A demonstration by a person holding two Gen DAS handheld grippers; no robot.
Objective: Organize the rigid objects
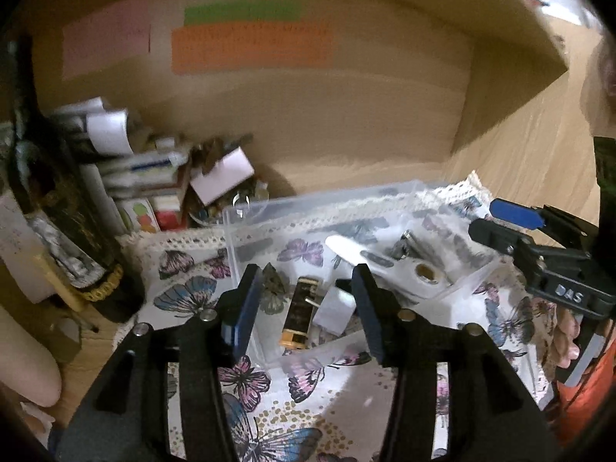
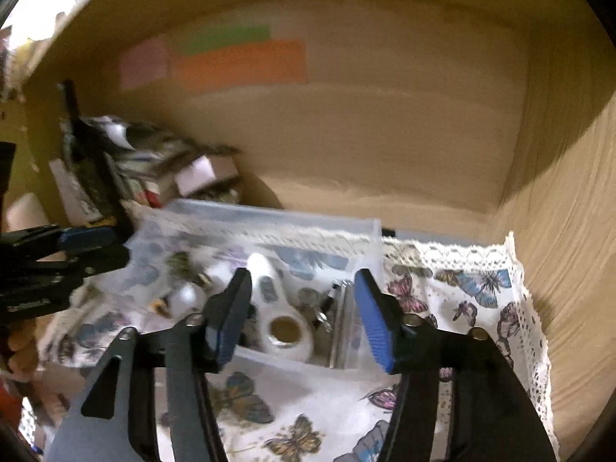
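Observation:
A clear plastic box (image 1: 246, 227) stands on a butterfly-print cloth (image 1: 184, 292) and holds small rigid items. In the left wrist view I see a black and gold lighter (image 1: 298, 317), a white cube plug (image 1: 335, 308), a white magnifier-like tool (image 1: 419, 273) and a metal clip (image 1: 404, 244). My left gripper (image 1: 308, 304) is open and empty, just above the box's near left end. My right gripper (image 2: 302, 312) is open and empty over the box's (image 2: 369, 231) right end, above the white tool (image 2: 287, 331) and metal pieces (image 2: 340, 323).
The box sits in a wooden shelf nook (image 1: 346, 115) with coloured paper notes (image 1: 250, 44) on the back wall. A pile of papers and small boxes (image 1: 154, 177) and a dark bottle (image 1: 57, 200) stand at the left. The right gripper shows at the right edge (image 1: 546, 254).

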